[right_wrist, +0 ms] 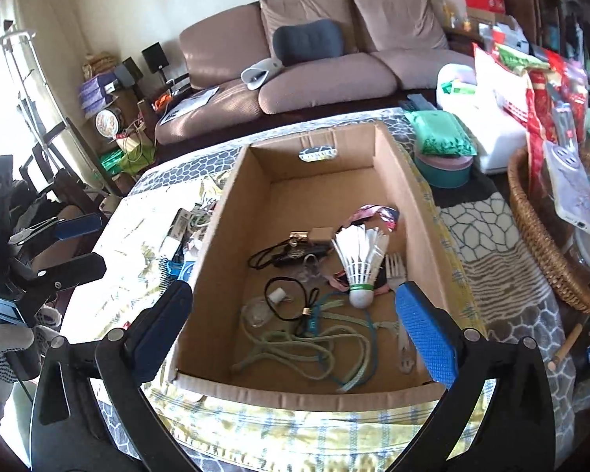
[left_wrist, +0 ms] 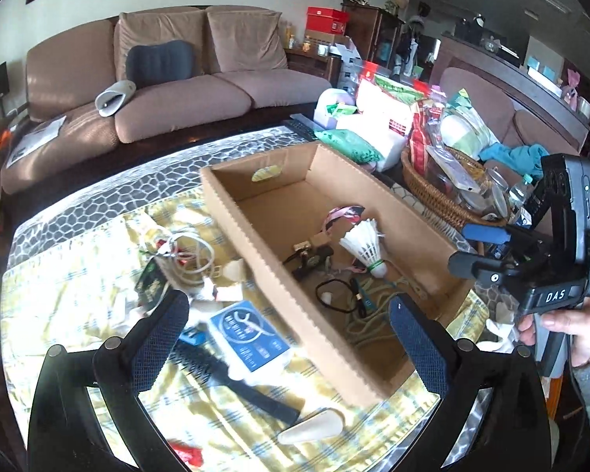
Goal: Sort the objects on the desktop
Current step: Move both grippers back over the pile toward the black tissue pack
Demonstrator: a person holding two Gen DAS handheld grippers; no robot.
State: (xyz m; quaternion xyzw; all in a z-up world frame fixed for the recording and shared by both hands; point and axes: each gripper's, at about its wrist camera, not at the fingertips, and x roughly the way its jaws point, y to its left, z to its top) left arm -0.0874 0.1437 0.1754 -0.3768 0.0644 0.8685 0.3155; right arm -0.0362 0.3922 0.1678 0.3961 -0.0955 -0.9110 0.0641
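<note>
An open cardboard box stands on a yellow checked cloth. In it lie a white shuttlecock, green cords, a black hair tie, a white plastic fork and a pink ribbon. My left gripper is open above the box's left wall, empty. Below it on the cloth lie a blue-and-white packet, a black brush and a white cable. My right gripper is open over the box's near end, holding nothing.
A wicker basket full of packets stands right of the box. A green packet on round tins and white boxes sit at the back right. A brown sofa lies beyond the table. The left gripper shows at the far left.
</note>
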